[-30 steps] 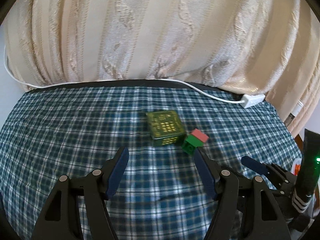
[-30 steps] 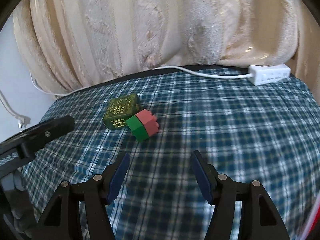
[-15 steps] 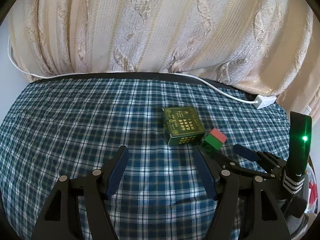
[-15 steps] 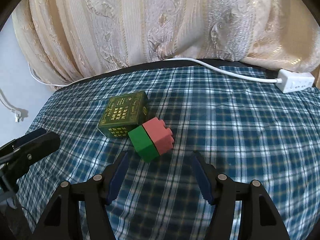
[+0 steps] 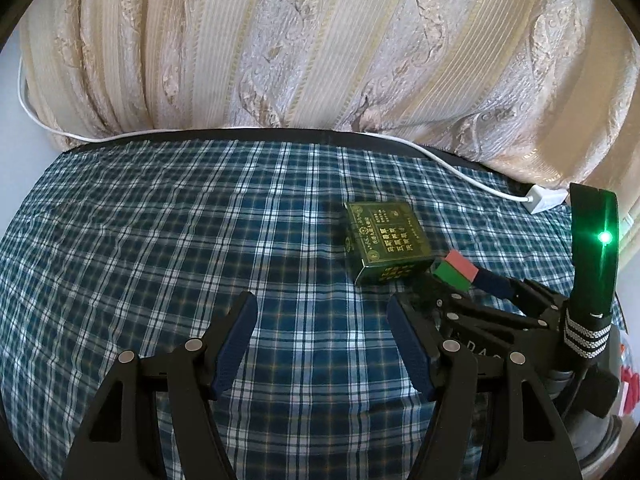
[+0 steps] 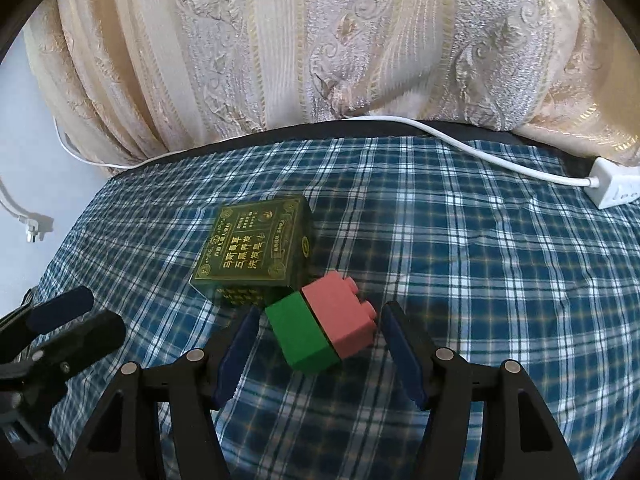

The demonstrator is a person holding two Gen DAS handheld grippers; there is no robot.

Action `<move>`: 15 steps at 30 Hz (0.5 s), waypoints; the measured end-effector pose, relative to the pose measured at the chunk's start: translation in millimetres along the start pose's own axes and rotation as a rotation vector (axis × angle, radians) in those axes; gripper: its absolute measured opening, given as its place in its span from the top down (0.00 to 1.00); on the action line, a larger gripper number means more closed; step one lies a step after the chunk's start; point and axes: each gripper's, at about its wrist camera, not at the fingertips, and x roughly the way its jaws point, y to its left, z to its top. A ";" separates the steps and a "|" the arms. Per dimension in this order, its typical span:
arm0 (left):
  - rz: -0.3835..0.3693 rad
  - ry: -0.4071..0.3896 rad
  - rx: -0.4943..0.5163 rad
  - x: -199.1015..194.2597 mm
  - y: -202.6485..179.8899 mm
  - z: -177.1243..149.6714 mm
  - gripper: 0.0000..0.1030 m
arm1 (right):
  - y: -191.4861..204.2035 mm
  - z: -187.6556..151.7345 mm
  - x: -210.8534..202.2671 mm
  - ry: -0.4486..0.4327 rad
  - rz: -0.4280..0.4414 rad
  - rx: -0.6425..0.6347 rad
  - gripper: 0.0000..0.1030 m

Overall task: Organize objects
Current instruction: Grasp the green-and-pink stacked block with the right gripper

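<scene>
Only the right wrist view shows the right gripper (image 6: 320,344) spread around the green-and-pink block (image 6: 322,326), pads not touching it. The block lies against the green box (image 6: 256,250), nearer than it. The left gripper (image 5: 320,340) is spread, empty, near the box. Beyond the box: plaid cloth (image 6: 480,264), white power strip (image 6: 614,186), cream curtain (image 6: 320,40).

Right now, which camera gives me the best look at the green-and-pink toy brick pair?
The right wrist view: the green-and-pink toy brick pair sits large and unobstructed between the open right gripper, studs visible, beside the dark green printed box. The left wrist view shows the brick pair small, partly hidden by the right gripper.
</scene>
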 end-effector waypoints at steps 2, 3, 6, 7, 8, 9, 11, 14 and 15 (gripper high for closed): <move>0.001 0.003 0.000 1.5 0.2 -0.5 0.33 | 0.0 0.2 0.7 -0.001 -0.002 -0.001 0.42; 0.002 0.004 0.000 2.0 0.4 -0.7 0.33 | -0.3 0.1 0.7 -0.002 -0.006 -0.002 0.45; 0.002 0.007 0.000 3.8 1.7 -0.3 0.33 | -1.7 -1.1 -0.4 -0.004 0.000 0.003 0.45; 0.002 0.007 0.000 3.7 1.5 -0.3 0.33 | -2.0 -1.5 -0.8 -0.005 -0.001 0.004 0.45; 0.002 0.007 0.000 3.9 1.6 -0.3 0.33 | -2.7 -2.5 -1.8 -0.005 -0.003 0.008 0.45; 0.001 0.007 0.000 3.4 1.3 -0.2 0.33 | -3.5 -3.5 -2.9 -0.005 -0.005 0.011 0.45; 0.001 0.007 -0.001 4.2 1.4 0.0 0.33 | -6.4 -5.9 -6.6 -0.006 -0.012 0.021 0.45; 0.001 0.009 -0.002 5.1 1.7 -0.2 0.33 | -12.7 -12.2 -15.9 -0.006 -0.027 0.039 0.45; 0.000 0.010 -0.001 4.9 1.9 -0.3 0.33 | -15.2 -15.2 -21.0 -0.008 -0.038 0.047 0.45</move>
